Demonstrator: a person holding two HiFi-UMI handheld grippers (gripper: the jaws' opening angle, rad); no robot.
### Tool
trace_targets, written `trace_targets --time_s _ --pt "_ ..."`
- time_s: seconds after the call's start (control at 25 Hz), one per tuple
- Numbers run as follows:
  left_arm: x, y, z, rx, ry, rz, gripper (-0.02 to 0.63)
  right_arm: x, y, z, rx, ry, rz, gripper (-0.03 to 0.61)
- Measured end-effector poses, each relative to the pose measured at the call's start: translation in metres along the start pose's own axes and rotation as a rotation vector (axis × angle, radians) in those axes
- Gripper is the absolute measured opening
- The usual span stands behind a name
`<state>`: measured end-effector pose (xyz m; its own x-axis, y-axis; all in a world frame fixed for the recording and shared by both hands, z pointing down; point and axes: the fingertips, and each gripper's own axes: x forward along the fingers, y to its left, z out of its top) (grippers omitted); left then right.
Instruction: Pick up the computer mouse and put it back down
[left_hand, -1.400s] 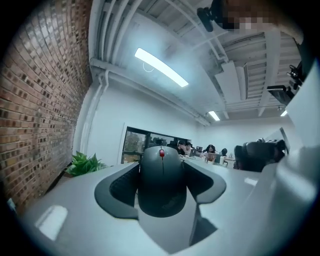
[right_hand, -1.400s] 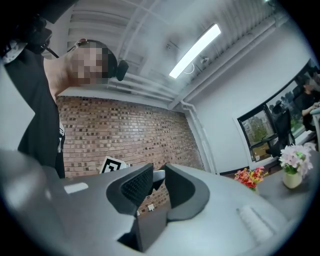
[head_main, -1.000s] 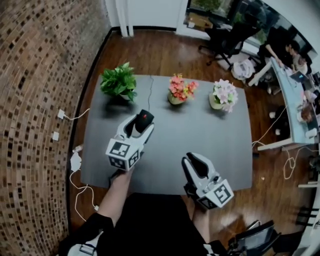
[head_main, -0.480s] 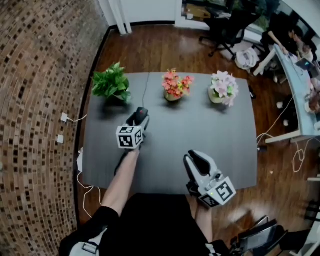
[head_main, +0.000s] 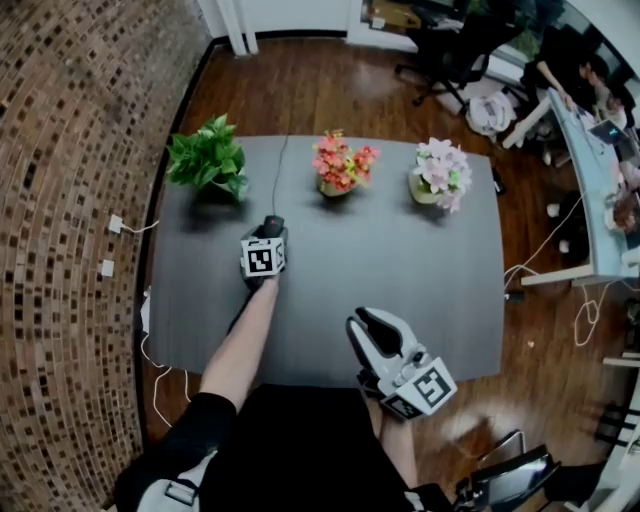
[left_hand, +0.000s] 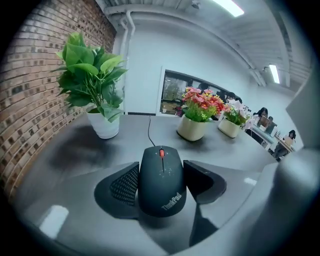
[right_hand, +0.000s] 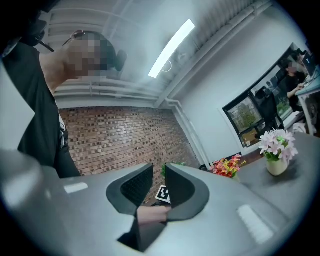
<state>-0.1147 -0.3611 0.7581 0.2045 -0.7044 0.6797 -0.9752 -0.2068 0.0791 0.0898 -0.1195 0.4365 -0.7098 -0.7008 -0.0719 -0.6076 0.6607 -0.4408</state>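
Fingers (left_hand: 124, 184) of the left gripper (left_hand: 161, 169) are closed on the two flanks of the computer mouse (left_hand: 162, 190), one pad on each side, with the scroll wheel and buttons left free on top. The grip is taken across the width, likely because the flanks are the flattest faces the pads can press on.

- Mouse location: between the left jaws, very low over the grey table (head_main: 400, 262), left of centre, just ahead of the marker cube (head_main: 262, 258). It cannot be confirmed whether the base is seated on the surface.
- The gripper is angled downward, so the mouse is probably being brought in nose first.
- The cable (left_hand: 149, 131) runs straight ahead to the far edge, between the green plant (head_main: 207, 157) and the orange flowers (head_main: 338, 168). It is clear of both pots, and no snag is seen.
- On the right gripper (right_hand: 159, 172), the fingers (right_hand: 135, 189) are set a narrow gap apart with nothing between them. It is parked at the near table edge, well apart from the mouse, presumably because one gripper is enough here.

Judged step: put-down, with release not yet made. The base should be flat on the table before the jaws are opened, and the gripper should then be drawn straight back. Risk: if the mouse is released while tilted, it could tip or skid.
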Motion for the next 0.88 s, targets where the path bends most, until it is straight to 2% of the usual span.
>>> trace_targets --time_s 0.12,0.56,0.68,0.8,0.88 --pt "0.009 0.004 -0.01 0.01 0.028 0.019 0.281 0.0 -0.003 -0.001 0.001 0.012 -0.009 0.049" --pt "0.037 0.014 -0.05 -0.036 0.12 0.107 0.28 -0.004 -0.01 -0.004 0.002 0.041 -0.022 0.049" --pt "0.038 0.015 -0.056 -0.049 0.11 0.145 0.281 -0.005 -0.009 -0.004 -0.003 0.051 -0.026 0.049" --pt "0.038 0.012 -0.054 -0.07 0.093 0.117 0.281 -0.004 -0.005 -0.002 -0.013 0.053 -0.026 0.049" --pt "0.033 0.011 -0.053 -0.089 0.084 0.081 0.314 -0.003 -0.001 -0.001 -0.02 0.055 -0.026 0.049"
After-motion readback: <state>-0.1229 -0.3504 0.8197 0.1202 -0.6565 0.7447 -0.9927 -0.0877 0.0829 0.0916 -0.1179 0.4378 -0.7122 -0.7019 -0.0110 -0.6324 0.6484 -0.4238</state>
